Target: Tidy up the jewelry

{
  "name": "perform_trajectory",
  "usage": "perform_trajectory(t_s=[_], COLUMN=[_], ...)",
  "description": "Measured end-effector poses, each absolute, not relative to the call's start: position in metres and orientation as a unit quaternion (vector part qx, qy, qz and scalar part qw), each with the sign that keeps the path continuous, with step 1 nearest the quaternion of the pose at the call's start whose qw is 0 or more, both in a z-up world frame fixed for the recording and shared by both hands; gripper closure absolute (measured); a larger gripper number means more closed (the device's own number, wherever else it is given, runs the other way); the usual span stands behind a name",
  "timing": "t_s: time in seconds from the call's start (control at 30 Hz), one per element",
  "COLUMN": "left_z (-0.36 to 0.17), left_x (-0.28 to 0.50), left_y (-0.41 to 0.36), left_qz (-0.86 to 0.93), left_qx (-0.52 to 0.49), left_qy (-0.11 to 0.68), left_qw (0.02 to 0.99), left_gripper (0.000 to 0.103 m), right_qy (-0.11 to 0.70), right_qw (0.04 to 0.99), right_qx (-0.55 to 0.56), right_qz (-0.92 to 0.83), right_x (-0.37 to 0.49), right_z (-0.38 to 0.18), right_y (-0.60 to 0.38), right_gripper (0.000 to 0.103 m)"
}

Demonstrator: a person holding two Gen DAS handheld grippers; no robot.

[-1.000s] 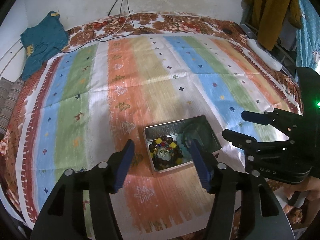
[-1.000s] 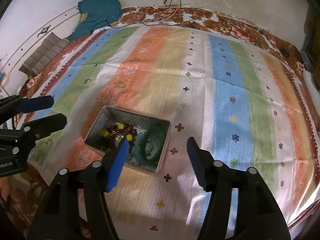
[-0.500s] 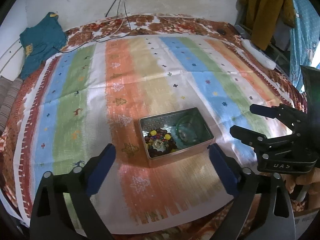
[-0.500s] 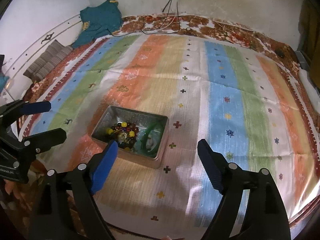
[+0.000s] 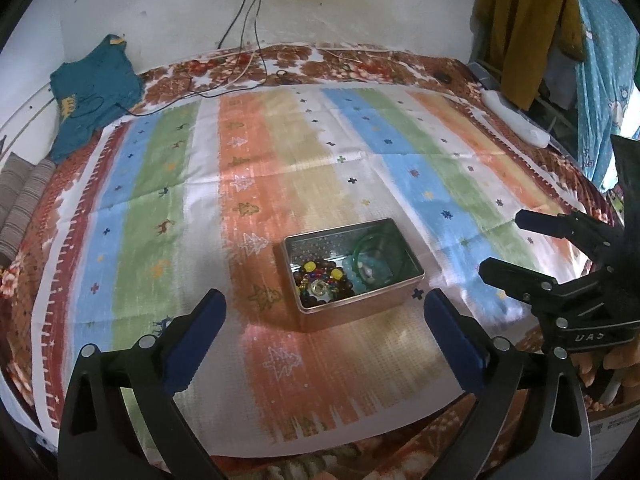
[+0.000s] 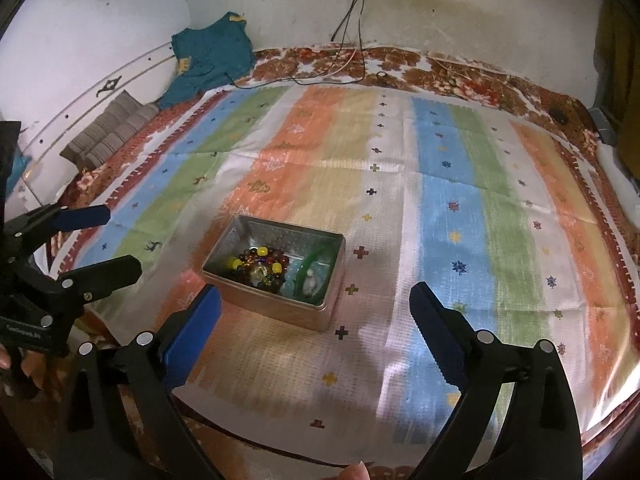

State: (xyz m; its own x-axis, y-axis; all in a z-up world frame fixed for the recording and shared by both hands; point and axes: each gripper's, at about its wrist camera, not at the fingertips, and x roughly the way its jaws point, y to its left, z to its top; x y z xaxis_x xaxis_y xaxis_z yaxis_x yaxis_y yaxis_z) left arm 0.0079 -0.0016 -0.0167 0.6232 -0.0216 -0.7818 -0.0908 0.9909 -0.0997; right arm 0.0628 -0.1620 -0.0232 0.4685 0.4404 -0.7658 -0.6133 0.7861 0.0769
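An open metal tin [image 5: 352,312] [image 6: 276,308] sits on the striped mat. Inside lie a dark beaded bracelet with yellow beads [image 5: 320,280] [image 6: 260,266], a green bangle [image 5: 380,248] [image 6: 316,264] and pale blue beads [image 5: 354,276]. My left gripper [image 5: 324,300] hovers above the tin's near side, its jaws opening wide and gripping nothing. My right gripper [image 6: 315,291] hangs over the tin's near right corner, jaws also opening, nothing held. Each shows in the other's view: the right gripper [image 5: 502,242] at the right edge, the left gripper [image 6: 120,240] at the left.
The striped mat [image 5: 280,160] covers a floral bedspread. A teal garment [image 5: 96,92] and striped cushions [image 6: 112,132] lie at the far left. Cables [image 5: 240,40] hang from a wall socket. A white power strip [image 5: 516,120] and hanging clothes [image 5: 524,20] are at the right.
Both grippers' jaws have spread much wider. Both have drawn back from the tin, which now sits farther from the fingertips; the jewelry stays in it.
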Motion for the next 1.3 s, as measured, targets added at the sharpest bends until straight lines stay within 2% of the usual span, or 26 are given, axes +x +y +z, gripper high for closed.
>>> perform_trajectory(t_s=[1.3], left_z=[-0.004], left_x=[-0.010], left_y=[-0.011], left_qz=[0.022], left_qx=[-0.046], left_qy=[0.390], left_qw=[0.919], left_gripper=[0.006], right_qy=[0.381], right_qw=[0.861], right_qx=[-0.093], right_qz=[0.324], right_x=[0.040], right_z=[-0.014], right_y=[-0.173], right_gripper=[0.006])
